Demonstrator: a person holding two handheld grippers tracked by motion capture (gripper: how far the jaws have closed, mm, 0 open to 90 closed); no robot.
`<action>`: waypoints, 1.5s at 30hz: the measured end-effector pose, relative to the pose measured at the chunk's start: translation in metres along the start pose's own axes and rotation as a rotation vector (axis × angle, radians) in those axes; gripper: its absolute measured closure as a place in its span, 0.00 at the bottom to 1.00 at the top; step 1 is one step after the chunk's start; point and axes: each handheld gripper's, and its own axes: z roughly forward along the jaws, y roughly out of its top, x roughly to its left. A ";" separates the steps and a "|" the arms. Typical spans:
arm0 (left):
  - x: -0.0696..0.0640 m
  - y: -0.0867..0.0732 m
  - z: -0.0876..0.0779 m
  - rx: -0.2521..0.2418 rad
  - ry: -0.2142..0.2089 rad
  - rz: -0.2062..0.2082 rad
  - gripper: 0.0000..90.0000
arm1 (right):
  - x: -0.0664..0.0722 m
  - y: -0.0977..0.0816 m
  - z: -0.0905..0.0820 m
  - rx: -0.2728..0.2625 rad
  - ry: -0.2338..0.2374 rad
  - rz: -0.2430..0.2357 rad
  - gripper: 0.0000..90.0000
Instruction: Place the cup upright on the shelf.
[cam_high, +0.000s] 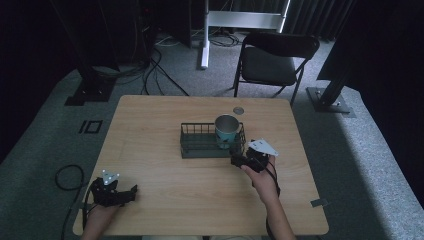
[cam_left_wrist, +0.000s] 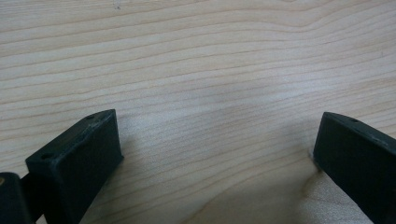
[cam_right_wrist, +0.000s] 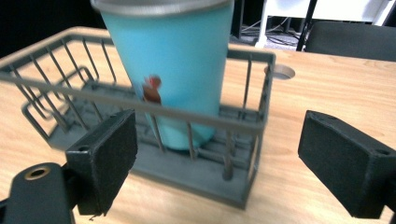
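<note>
Wooden table (cam_high: 165, 115) bearing a wire basket (cam_high: 200, 141) mid-board, teal cup (cam_high: 227, 129) upright in its right end, straight ahead of the near, spread-jawed right gripper (cam_high: 239, 161); left gripper (cam_high: 131, 192) far off, spread, empty.

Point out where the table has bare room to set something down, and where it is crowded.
Bare wood: the table's left side beside the wire basket, and the near middle between the left tongs and right tongs. Crowded: the basket's right end, where the teal cup stands and the right tongs hover.
</note>
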 end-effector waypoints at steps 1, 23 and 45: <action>0.000 0.000 0.000 -0.001 0.000 -0.001 0.02 | -0.003 -0.005 -0.001 0.015 0.004 -0.005 0.13; 0.000 0.000 0.000 0.000 0.000 0.000 0.02 | -0.038 -0.050 -0.023 0.126 0.003 -0.036 0.13; 0.000 0.000 0.000 0.001 0.000 0.000 0.02 | -0.097 -0.072 -0.062 0.281 0.030 -0.013 0.15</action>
